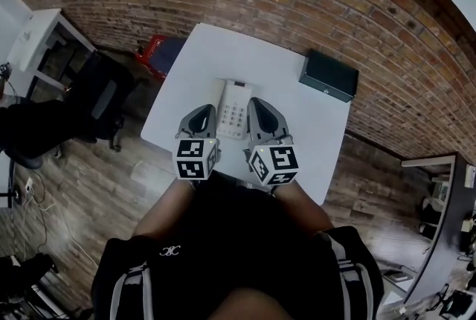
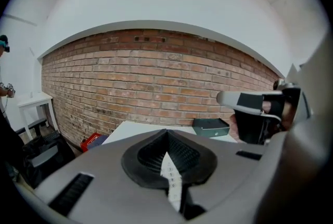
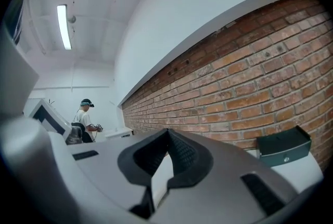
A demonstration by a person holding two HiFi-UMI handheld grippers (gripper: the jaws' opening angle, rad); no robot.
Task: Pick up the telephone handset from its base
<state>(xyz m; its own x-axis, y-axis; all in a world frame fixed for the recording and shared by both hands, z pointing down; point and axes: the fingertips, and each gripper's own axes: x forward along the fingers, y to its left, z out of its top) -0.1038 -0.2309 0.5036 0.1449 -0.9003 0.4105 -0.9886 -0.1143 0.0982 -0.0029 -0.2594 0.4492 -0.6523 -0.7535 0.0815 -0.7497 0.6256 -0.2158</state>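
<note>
Starting from the left gripper, its two jaws are seen pressed together at the tips, with nothing caught between the black pads; only a strip of white keypad is glimpsed through the slot beneath them. The right gripper is likewise drawn closed and empty, its tips met in front of the brick wall. In the head view both grippers are held side by side over the near part of the white bench, one on either side of the telephone base, and neither can be seen to touch it.

The handset is found lying along the left side of the base, seated in its cradle and just beyond the left gripper's tips. A dark box is set well apart at the far right corner of the bench, and a red crate can be made out on the floor beyond the bench's left edge.

As for progress, nothing of the task proper is judged to be done: the handset has not been gripped or lifted. What can be counted is only an approach, with both grippers brought near the telephone. Everything else is left: one gripper has to be opened, brought down with its jaws either side of the handset, closed on it, and raised until the handset is clear of the base. The left gripper is judged the better placed for this, being nearest the handset.
</note>
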